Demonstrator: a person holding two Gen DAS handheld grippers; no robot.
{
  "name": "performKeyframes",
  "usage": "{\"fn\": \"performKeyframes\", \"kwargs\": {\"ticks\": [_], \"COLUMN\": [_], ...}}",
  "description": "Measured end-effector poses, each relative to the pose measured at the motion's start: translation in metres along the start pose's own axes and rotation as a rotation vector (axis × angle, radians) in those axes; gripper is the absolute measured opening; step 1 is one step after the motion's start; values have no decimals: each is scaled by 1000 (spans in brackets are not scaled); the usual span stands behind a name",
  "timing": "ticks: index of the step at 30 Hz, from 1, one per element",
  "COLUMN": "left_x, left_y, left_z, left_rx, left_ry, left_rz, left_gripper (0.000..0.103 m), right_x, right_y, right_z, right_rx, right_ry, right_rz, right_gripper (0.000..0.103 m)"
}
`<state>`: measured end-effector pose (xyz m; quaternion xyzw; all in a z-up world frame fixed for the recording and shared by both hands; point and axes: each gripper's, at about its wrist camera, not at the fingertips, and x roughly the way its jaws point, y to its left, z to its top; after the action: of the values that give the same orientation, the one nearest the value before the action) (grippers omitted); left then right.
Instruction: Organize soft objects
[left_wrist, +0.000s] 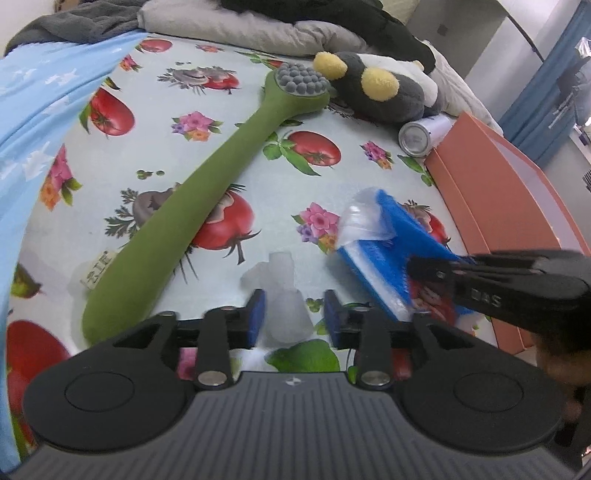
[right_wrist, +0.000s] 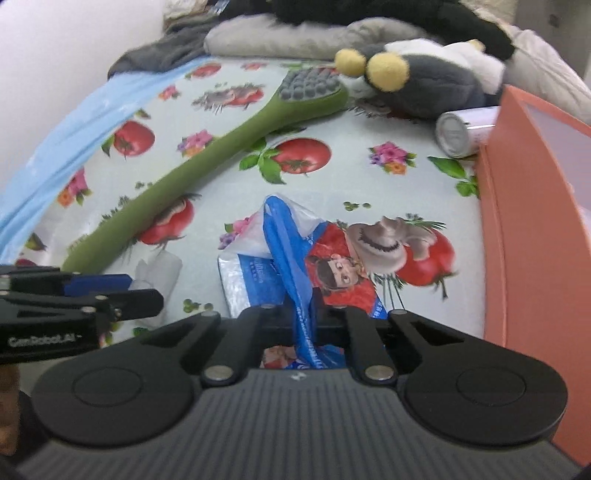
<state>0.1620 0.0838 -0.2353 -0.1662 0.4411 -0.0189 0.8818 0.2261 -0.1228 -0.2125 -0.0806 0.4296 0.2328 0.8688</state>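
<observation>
Blue crinkled plastic pack (right_wrist: 295, 273) is clamped in the right gripper (right_wrist: 308, 314); left gripper (left_wrist: 294, 314) fingers stand apart around clear film (left_wrist: 284, 295).

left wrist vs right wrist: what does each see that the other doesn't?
Left wrist only: the open left gripper straddling a crumpled tissue.
Right wrist only: the cartoon print on the blue tissue pack, and the right gripper shut on its wrapper.
Both: green plush toothbrush, grey plush toy, silver can, orange box, tomato-print sheet.
</observation>
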Motion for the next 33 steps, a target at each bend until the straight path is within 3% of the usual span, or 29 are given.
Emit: {"fn": "performKeyframes", "kwargs": {"ticks": [8, 20, 33], "left_x": [-15, -15, -5], "left_y": [-16, -35, -39], "left_z": [-11, -15, -9], "left_rx": [22, 39, 83], "left_ry": [-37, -71, -45], "left_rz": [45, 185, 177], "left_gripper": [51, 51, 49], "right_x": [-24, -46, -54], "right_y": [-4, -8, -2], "right_z": [-23, -50, -41], "right_rx": [33, 55, 99], "right_ry": [-36, -54, -82], "right_rz": [-1, -4, -31], "right_gripper": [10, 10, 10]}}
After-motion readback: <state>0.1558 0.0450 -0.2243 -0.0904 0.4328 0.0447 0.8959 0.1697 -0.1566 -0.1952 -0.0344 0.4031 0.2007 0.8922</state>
